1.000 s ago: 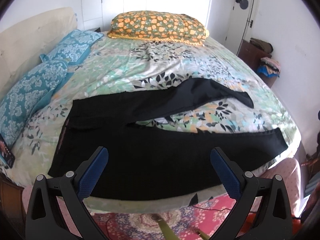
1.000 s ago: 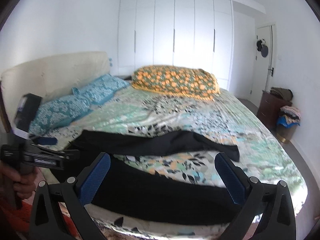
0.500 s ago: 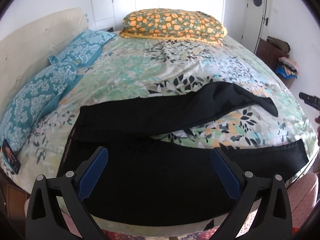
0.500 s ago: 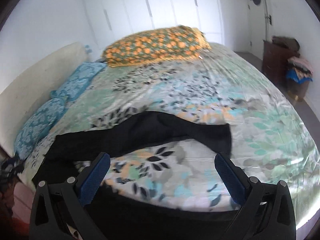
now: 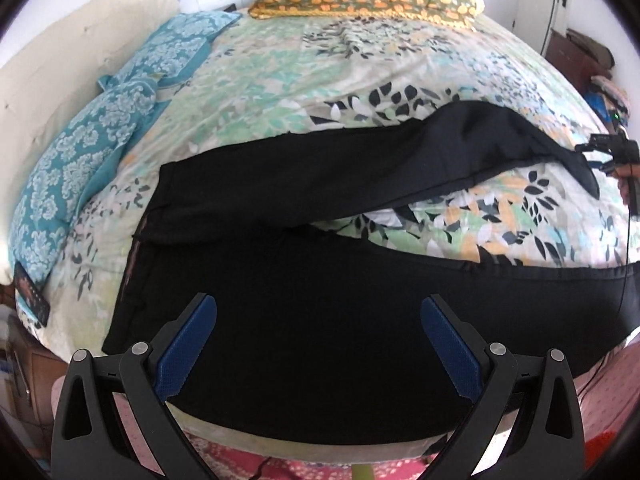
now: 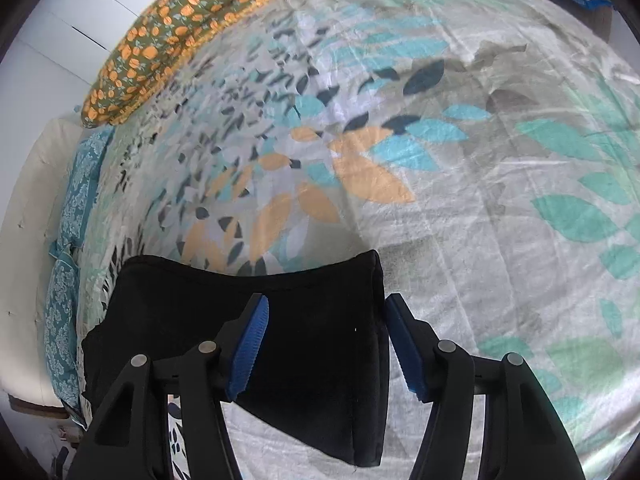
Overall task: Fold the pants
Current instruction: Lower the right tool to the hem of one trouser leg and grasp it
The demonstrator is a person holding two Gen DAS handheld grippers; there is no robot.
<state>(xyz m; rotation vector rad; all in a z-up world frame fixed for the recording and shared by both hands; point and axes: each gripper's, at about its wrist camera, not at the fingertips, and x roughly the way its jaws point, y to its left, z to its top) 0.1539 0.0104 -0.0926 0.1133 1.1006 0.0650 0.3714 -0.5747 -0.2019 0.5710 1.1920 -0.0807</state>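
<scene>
Blue fingers of the right gripper had just been closing, straddling the hem of the far leg of the black pants without pinching it. Left gripper hovered wide open above the near leg; the pants lay spread across the floral bedspread.

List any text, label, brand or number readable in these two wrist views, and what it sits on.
None can be read. The dark flat object at the bed's left edge has coloured marks too small and blurred to make out. The black pants, bedspread and pillows show patterns only, no lettering.
</scene>
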